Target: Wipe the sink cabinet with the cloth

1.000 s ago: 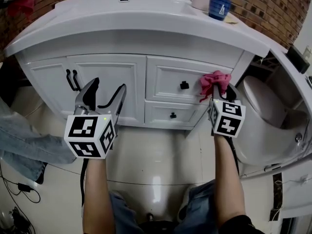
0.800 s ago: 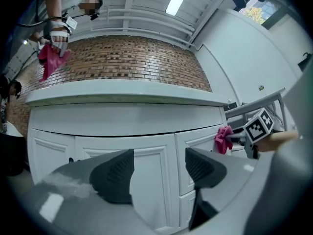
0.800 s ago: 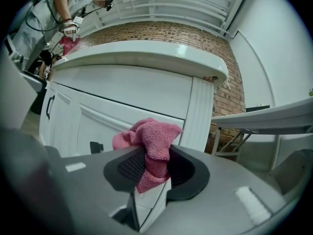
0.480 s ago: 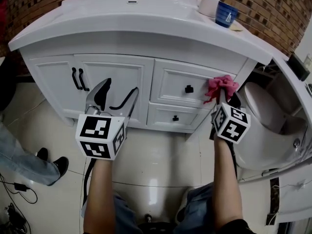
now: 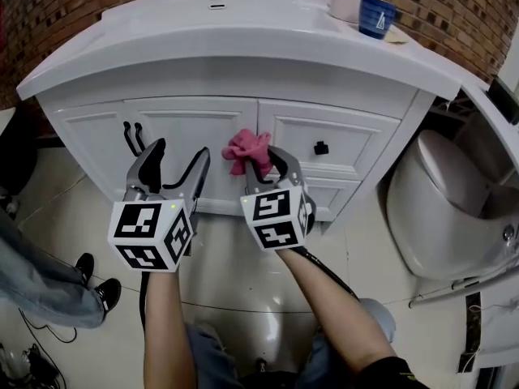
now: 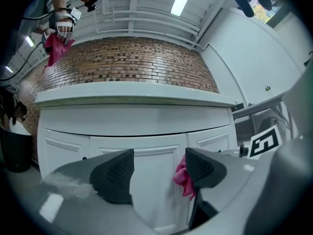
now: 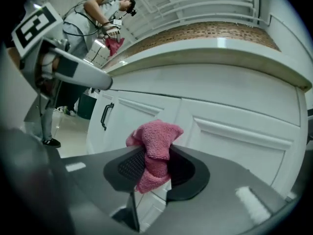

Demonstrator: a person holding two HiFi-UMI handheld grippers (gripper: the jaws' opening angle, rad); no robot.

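The right gripper (image 7: 155, 166) has its jaws clamped on a bunched pink terry cloth (image 7: 155, 140). The cloth pokes past the tips toward the white sink cabinet (image 5: 89, 128), at mid-front where door meets drawers. The left gripper (image 6: 156, 168), jaws apart and empty, hangs just beside it before the cabinet door.
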